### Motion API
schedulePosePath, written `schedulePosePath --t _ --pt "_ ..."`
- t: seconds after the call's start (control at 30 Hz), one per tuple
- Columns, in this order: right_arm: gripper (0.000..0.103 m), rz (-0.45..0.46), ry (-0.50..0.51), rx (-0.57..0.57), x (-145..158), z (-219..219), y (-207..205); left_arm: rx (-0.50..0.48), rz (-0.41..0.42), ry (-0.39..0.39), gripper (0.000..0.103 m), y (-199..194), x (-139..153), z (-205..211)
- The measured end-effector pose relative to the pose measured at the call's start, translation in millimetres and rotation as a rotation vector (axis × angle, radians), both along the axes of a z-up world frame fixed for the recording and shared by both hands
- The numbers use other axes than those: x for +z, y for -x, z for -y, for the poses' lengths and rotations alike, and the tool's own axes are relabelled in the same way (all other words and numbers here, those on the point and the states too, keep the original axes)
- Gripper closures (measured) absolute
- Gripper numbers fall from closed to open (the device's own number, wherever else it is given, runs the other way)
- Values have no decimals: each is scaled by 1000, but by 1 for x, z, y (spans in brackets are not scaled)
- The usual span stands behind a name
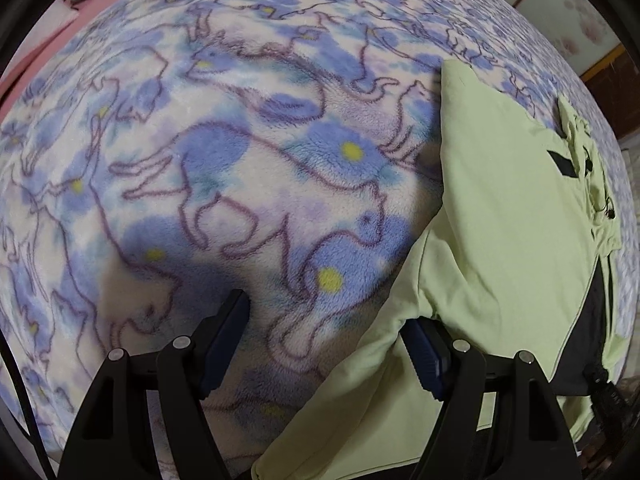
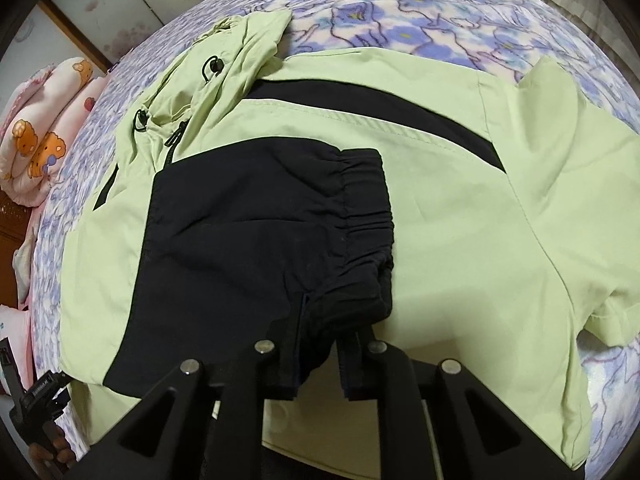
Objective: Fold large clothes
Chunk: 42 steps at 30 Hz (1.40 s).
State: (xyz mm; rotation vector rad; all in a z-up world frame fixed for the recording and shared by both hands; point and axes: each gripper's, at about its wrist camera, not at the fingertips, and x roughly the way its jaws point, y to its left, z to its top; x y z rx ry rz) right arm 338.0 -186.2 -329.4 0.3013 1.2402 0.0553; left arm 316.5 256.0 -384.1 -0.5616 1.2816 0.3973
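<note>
I see a pale green jacket [image 2: 460, 208] with black panels lying spread on a bed covered by a blue-and-white fleece blanket [image 1: 224, 184] printed with animal outlines.

Right gripper [image 2: 318, 354]: narrow, its jaws pinched on the gathered elastic edge of the jacket's black cuff [image 2: 352, 216]. The black fabric bunches between the two pads and rises away from them, folded over the green body of the jacket. Ahead and to the left of this gripper lies the hood [image 2: 240, 52], crumpled, with black drawcord toggles [image 2: 214, 66] showing. Ahead and to the right a green sleeve [image 2: 560, 152] extends toward the blanket's edge. At the far left of this view sits a rolled pink quilt [image 2: 48, 132] with a bear print.

Left gripper [image 1: 324, 340]: jaws wide, holding nothing. Its left pad stands over bare blanket; its right pad [image 1: 424, 356] sits at the edge of a green fold of the jacket [image 1: 500, 184], and I cannot tell whether it touches the cloth. The bulk of the jacket lies to the right of this gripper, with a black panel [image 1: 584, 328] visible at the lower right.
</note>
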Motion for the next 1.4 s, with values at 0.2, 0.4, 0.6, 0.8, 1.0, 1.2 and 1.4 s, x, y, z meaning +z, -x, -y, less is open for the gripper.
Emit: schedulePosePath --t 0.2,0.4,0.6,0.8,1.0,1.2,1.4 --pt "81 -65 -18 -14 1 2 8 9 -26 4 29 10 10 0" --pt "72 -71 -56 -35 16 6 32 -67 -17 -52 29 28 42 23" --pt "73 -2 -147 42 35 -21 49 -238 76 -31 31 22 78 70" --pt "94 -2 -302 171 29 -77 45 -396 118 60 81 -13 78 129" --pt "103 28 -352 228 18 -118 36 -476 82 180 97 -32 50 168" --pt "103 -44 -321 267 -18 -132 23 -438 5 168 97 -42 16 173" --pt "103 -5 -232 254 -15 -111 18 -398 -21 -1 97 -43 20 150"
